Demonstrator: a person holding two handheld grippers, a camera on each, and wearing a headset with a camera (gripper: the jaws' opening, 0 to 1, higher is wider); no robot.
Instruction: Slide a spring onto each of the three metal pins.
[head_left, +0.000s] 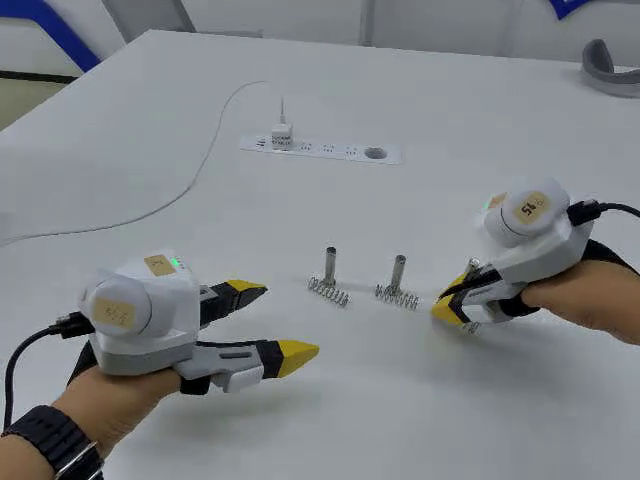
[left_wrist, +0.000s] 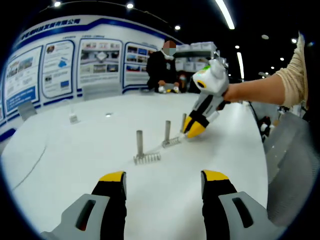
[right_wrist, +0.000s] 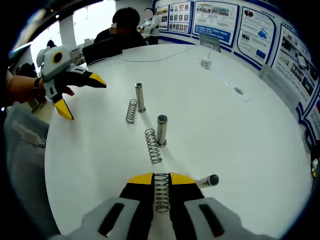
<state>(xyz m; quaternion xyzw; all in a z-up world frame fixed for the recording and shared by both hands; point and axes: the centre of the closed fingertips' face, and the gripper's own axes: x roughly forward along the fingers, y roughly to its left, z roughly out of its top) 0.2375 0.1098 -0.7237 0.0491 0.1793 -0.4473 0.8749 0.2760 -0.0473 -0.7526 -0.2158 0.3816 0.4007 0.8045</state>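
Three pins (right_wrist: 161, 129) and three springs (right_wrist: 153, 145) are on the counter (right_wrist: 240, 140); the right gripper (right_wrist: 161, 180) has its fingers clamped on one spring (right_wrist: 161, 194) beside a pin, while the left gripper (left_wrist: 163, 176) fingers are apart, well away.

Between your left gripper (head_left: 280, 320) and right gripper (head_left: 452, 308): two upright pins (head_left: 330, 265), a spring (head_left: 328, 291) lying at each base. Third pin (right_wrist: 207, 181) lies just beside your right jaws.

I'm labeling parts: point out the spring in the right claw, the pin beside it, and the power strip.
spring (right_wrist: 161, 192), right gripper view, middle coils.
pin (right_wrist: 213, 179), right gripper view, round end.
power strip (head_left: 330, 150), head view, top face.
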